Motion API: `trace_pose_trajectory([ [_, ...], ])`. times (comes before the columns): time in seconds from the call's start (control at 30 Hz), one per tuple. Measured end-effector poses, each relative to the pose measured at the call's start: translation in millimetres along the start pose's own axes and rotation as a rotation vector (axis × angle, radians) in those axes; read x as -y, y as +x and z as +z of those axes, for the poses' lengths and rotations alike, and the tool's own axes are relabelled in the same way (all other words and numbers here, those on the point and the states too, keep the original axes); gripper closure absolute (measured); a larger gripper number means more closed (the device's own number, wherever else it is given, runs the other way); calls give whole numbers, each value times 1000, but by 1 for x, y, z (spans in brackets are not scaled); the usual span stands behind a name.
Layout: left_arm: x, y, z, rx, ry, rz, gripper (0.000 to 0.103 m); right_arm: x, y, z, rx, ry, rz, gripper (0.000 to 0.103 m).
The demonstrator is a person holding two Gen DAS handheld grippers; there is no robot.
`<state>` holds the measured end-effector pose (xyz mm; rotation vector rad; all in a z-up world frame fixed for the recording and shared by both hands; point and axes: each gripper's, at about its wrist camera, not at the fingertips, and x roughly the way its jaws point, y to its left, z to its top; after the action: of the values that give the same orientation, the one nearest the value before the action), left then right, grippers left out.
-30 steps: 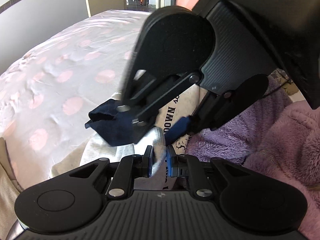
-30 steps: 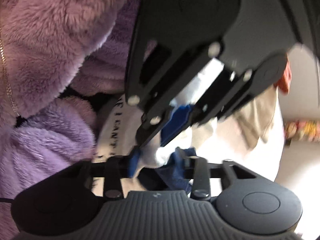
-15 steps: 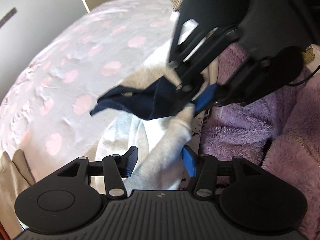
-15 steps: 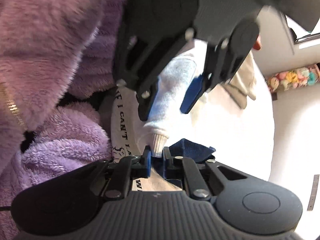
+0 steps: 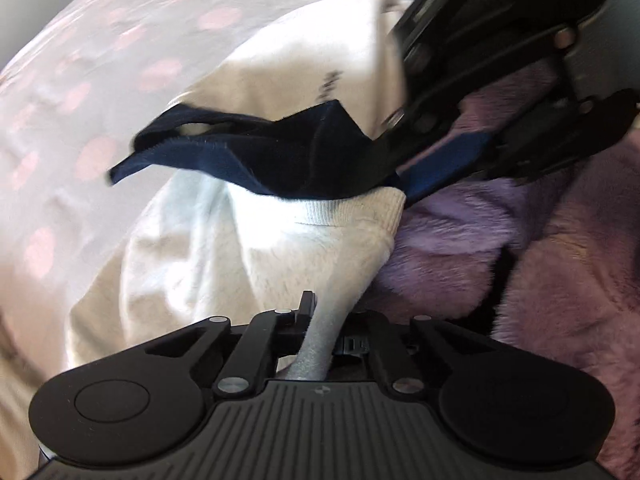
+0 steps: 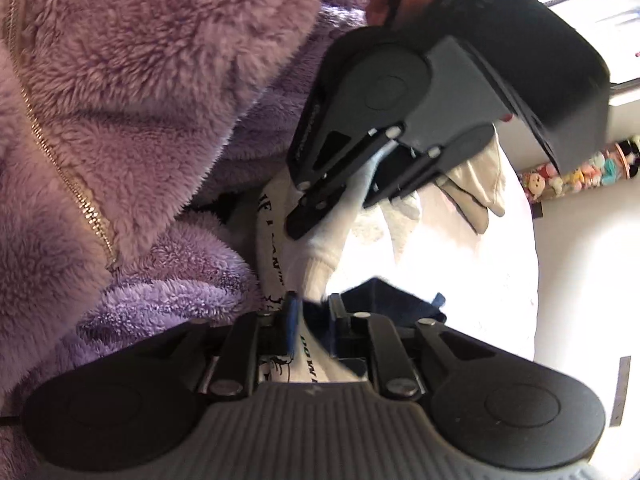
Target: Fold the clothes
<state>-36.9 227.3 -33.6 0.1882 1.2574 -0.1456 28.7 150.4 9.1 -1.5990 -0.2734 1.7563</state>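
A pale grey sweatshirt sleeve with a ribbed cuff (image 5: 320,240) runs between the two grippers. My left gripper (image 5: 320,320) is shut on the sleeve; it also shows in the right wrist view (image 6: 332,204), clamped on the white sleeve (image 6: 320,264). My right gripper (image 6: 314,316) holds a navy cloth (image 6: 392,300) and the cuff between its fingers. In the left wrist view the right gripper (image 5: 396,176) grips the navy cloth (image 5: 280,160), which hangs out to the left above the cuff.
A bed sheet with pink dots (image 5: 100,80) lies at the left. A cream printed garment (image 5: 312,52) lies on it. A purple fleece jacket (image 6: 120,100) with a gold zipper fills the left of the right wrist view. Beige clothes (image 6: 476,192) lie further off.
My left gripper was open around the sleeve half a second ago and has shut on it. Both grippers have pulled apart, and the sleeve and navy cloth are drawn out more.
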Motion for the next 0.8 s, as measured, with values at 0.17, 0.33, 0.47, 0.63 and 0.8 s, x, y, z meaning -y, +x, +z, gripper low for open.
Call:
trace_pose_trajectory([
  [0.17, -20, 5, -7, -44, -98, 36, 101, 35, 6, -21, -37, 88, -16, 71],
  [0.33, -54, 5, -22, -68, -231, 80, 101, 39, -7, -34, -139, 319, -53, 71],
  [0.47, -62, 13, -28, -80, -271, 89, 101, 18, -20, -86, -199, 586, -54, 72],
  [0.63, -73, 25, -37, -92, -322, 67, 101, 38, 31, -139, -229, 918, 52, 70],
  [0.8, -86, 37, -43, -115, -363, 33, 100, 61, 94, -168, -237, 1182, 174, 69],
])
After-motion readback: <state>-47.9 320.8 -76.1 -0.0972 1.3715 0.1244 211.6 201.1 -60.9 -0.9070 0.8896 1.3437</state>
